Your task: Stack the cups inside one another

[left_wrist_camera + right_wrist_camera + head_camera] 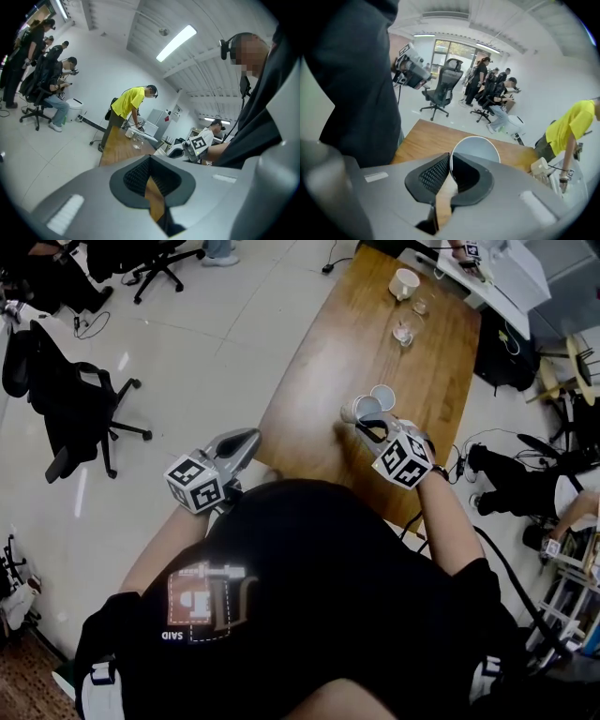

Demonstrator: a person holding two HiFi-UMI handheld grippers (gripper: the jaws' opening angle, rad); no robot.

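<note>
The person's black shirt (309, 596) fills the near ground, with both arms reaching out over the end of the bench (309, 399).

The right claw (368, 427) points steeply down at a pale cup (360, 410). From its own view the jaws are nearly together, nipping the cup's rim, with one pad inside the mouth and one outside. The cup sits tipped over towards the claw. I can't tell whether its base is on the wood or just off it. A second cup (382, 397) stands mouth up, touching or just beside the first on its far side.

The left claw (251, 435) hangs off the near left corner of the bench, well apart from both cups. Its jaws are together with nothing between them.

Farther up the bench are a mug (404, 282) and two small glasses (404, 334).

To my eye this is the pick-up, with the grip just made on the first cup. Next it needs lifting clear, turning upright and lowering into the mouth of the second cup. The thin rim hold could slip as the cup swings, and the second cup may skid, so the idle left claw could steady it.
</note>
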